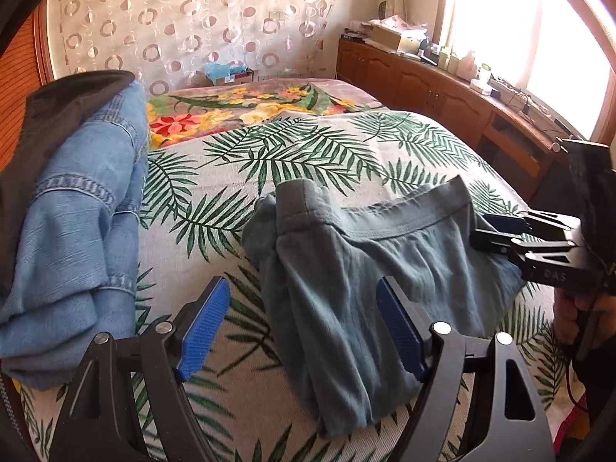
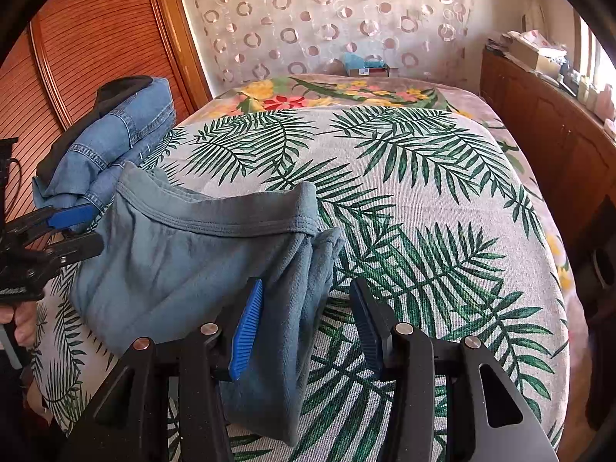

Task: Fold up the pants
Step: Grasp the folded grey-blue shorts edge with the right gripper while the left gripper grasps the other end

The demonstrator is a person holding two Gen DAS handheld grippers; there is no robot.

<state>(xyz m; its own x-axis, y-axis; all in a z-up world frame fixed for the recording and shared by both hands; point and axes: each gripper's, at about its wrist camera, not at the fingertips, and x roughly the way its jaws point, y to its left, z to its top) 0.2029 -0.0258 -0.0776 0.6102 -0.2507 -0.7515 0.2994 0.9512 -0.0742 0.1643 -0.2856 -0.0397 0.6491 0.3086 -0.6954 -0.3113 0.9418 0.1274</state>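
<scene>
Both grippers hang over the bed with their blue pads apart and nothing pinched. Seen from the left wrist, the left gripper [image 1: 302, 325] stands wide at the bottom of the frame, the grey-blue pants [image 1: 346, 254] lying under the gap and past its right pad. The right gripper [image 2: 306, 323], narrower, shows the pants' folded side edge [image 2: 308, 288] in its gap, touched by neither pad.

The pants lie folded at centre frame on the palm-leaf bedspread [image 2: 442, 177], waistband [image 1: 404, 208] toward the far wall. Bare spread stretches beyond and, in the right wrist view, to the right as far as the bed's curved edge.

A pile of denim clothes [image 1: 77, 208] crowds the left side. Only the left view shows the bright window [image 1: 500, 27] at upper right; the right view alone shows the slatted wooden door [image 2: 96, 38] at upper left.
</scene>
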